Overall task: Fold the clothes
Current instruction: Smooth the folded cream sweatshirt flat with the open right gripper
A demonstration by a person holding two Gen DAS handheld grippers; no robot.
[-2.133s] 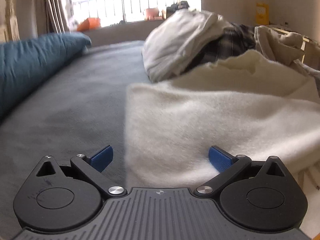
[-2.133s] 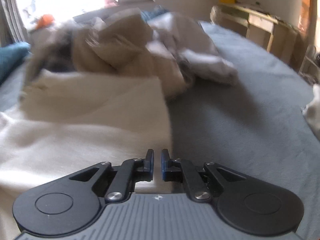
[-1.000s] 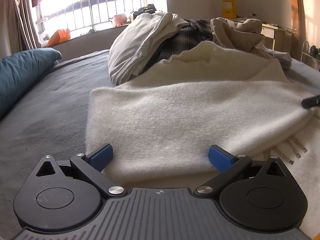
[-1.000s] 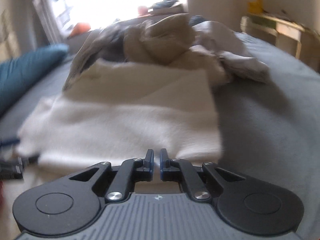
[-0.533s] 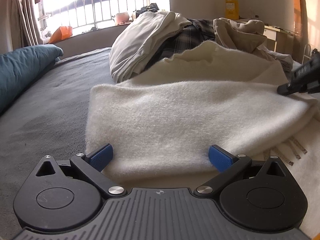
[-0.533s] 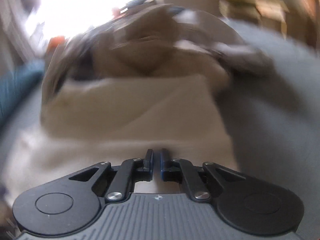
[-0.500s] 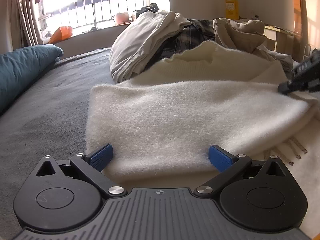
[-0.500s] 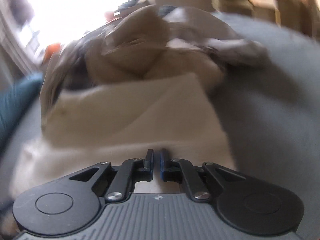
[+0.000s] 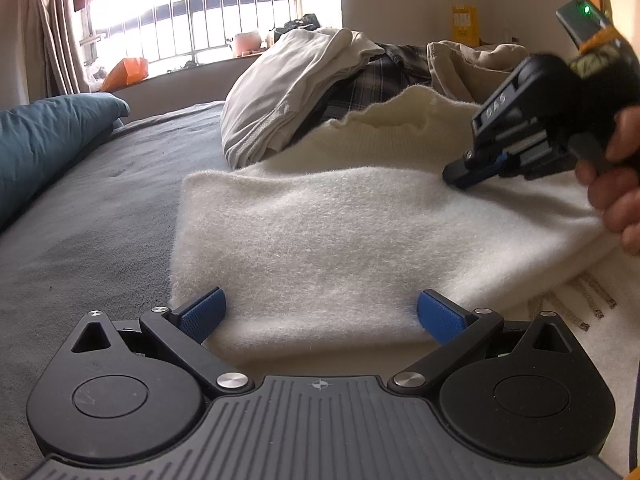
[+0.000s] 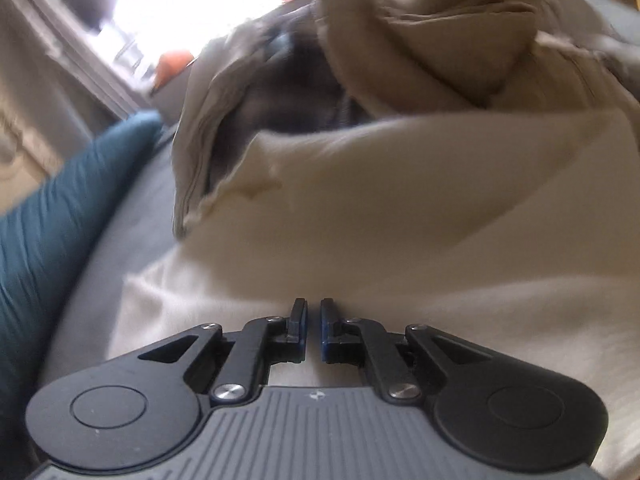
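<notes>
Left hand-held gripper (image 9: 320, 312): jaws spread wide, blue pads at either side of the near folded edge of the cream sweater (image 9: 320, 232), gripping nothing.
Right hand-held gripper (image 10: 311, 322): fingers drawn almost together with a thin gap between the pads; no cloth seen in the gap. In the left wrist view it (image 9: 468, 174) is held by a hand (image 9: 616, 192) and its tip is low over the sweater's far right part; contact cannot be told.
Cream sweater: folded over on itself, lying flat on the grey bed (image 9: 88, 216), its ribbed hem toward the far side.
Clothes pile (image 9: 340, 76): beige, plaid and tan garments heaped just behind the sweater, touching its far edge.
Teal pillow (image 9: 44, 140): at the bed's left edge, well apart from the sweater.
Window (image 9: 200, 16): barred, bright, beyond the bed.
</notes>
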